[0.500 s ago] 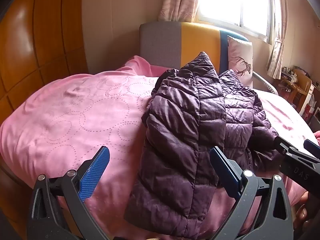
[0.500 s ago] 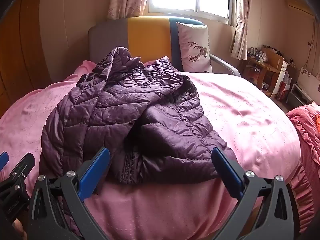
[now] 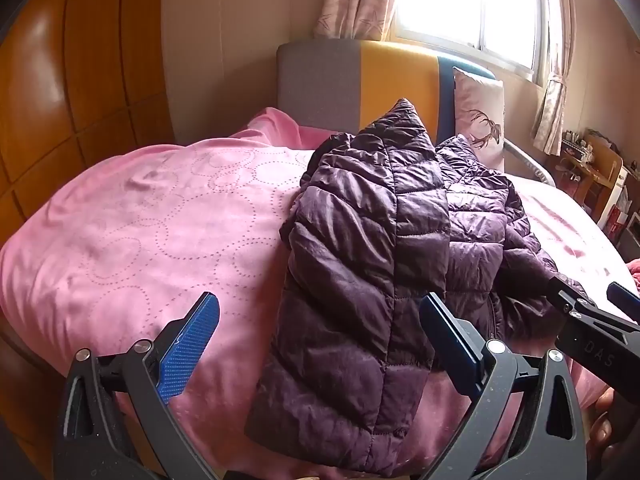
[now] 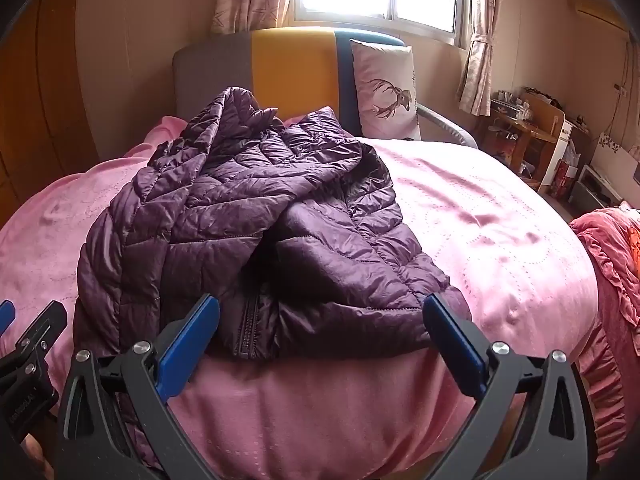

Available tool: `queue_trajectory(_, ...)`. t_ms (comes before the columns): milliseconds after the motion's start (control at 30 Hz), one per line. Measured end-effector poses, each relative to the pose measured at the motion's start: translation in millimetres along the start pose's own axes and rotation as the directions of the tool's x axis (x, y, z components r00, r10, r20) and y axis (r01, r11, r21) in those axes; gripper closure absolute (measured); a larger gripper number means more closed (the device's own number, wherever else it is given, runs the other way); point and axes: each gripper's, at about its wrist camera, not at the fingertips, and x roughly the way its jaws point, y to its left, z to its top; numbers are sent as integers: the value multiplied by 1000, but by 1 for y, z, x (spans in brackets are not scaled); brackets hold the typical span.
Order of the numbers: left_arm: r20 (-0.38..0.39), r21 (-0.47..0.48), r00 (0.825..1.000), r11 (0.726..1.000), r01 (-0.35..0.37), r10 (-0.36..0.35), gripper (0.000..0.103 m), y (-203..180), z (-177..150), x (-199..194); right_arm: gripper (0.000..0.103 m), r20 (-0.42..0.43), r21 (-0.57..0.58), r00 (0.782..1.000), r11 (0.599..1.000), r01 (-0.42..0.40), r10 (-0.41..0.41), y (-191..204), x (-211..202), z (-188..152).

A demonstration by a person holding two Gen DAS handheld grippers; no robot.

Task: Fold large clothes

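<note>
A dark purple quilted puffer jacket (image 3: 380, 248) (image 4: 248, 236) lies rumpled on a bed with a pink bedspread (image 3: 152, 224) (image 4: 500, 248), its hood toward the headboard. My left gripper (image 3: 320, 320) hovers wide open over the jacket's near left edge, a sleeve or side panel hanging off the bed front between its blue pads. My right gripper (image 4: 322, 322) stands wide open above the jacket's bottom hem and zipper, touching nothing. The right gripper's black body (image 3: 592, 320) shows at the right edge of the left wrist view.
A grey, yellow and blue headboard (image 4: 288, 68) with a deer-print pillow (image 4: 386, 88) stands at the back under a bright window. Wooden wardrobe panels (image 3: 60, 100) line the left. A cluttered desk (image 4: 528, 136) and a red quilt (image 4: 612, 264) sit at the right.
</note>
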Motion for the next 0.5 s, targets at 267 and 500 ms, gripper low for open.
queue_trajectory(267, 4, 19, 1000, 1000, 5, -5, 4, -8, -5, -3, 2, -9, 0, 1000, 1000, 1, -1, -2, 3, 0)
queue_trajectory(500, 2, 29, 1000, 1000, 11, -11, 4, -11, -6, -3, 2, -8, -2, 1000, 1000, 3, -3, -2, 3, -1)
